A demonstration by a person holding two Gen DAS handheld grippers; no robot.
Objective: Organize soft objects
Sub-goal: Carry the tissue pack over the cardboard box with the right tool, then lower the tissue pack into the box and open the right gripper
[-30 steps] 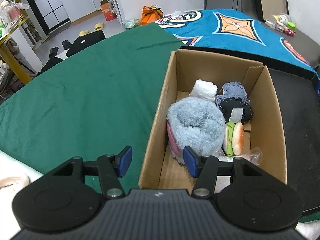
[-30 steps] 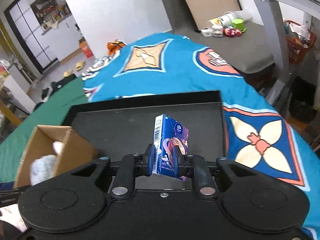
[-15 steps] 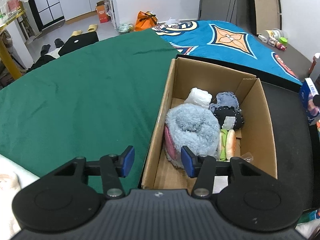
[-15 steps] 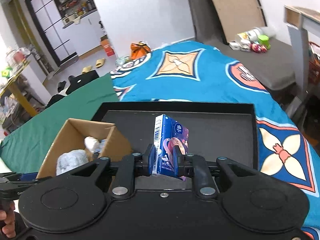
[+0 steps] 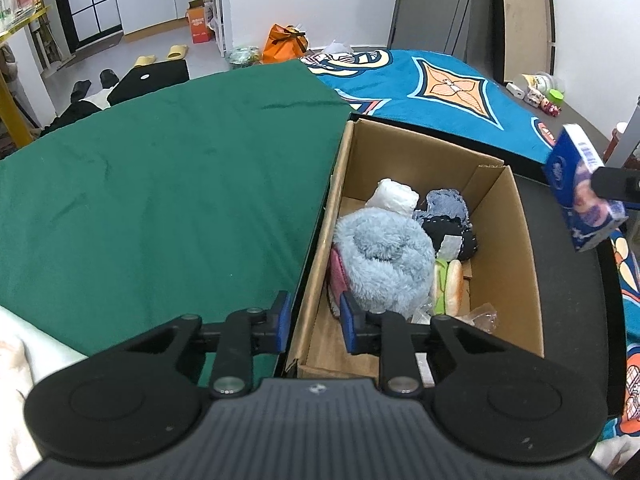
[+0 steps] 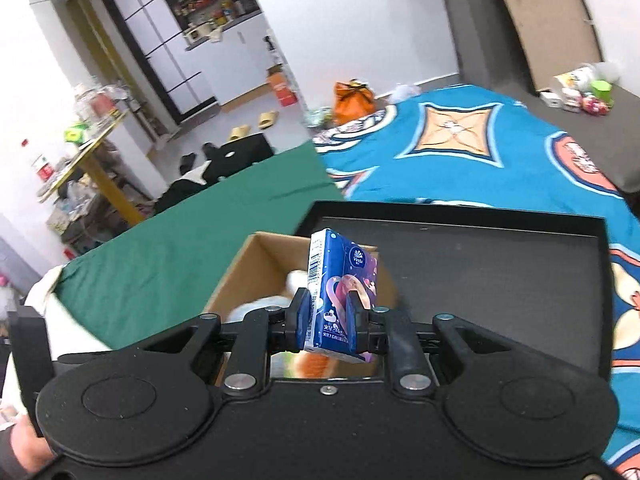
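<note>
Right gripper (image 6: 327, 322) is clamped on a blue tissue pack (image 6: 339, 292), held upright in the air just above the right-hand wall of the cardboard box (image 5: 520, 240). Left gripper (image 5: 314, 318) has its jaws apart and empty, straddling the box's near-left wall without squeezing it.

Taking the box as the landmark: it sits on a black tray (image 6: 500, 264), with a green cloth (image 5: 160, 200) to its left and a blue patterned blanket (image 5: 440, 92) beyond it. Inside, a fluffy blue plush (image 5: 384, 260) fills the left half, a dark blue knitted piece (image 5: 448, 216) and a white bundle (image 5: 394, 196) lie toward the far end, and a toy burger (image 5: 450, 286) lies near the middle.

The step looks like dropping the pack in. Bare floor shows along the right wall, so bring it fully over that gap, lower it below the rim, then release; the left gripper could steady the wall.
</note>
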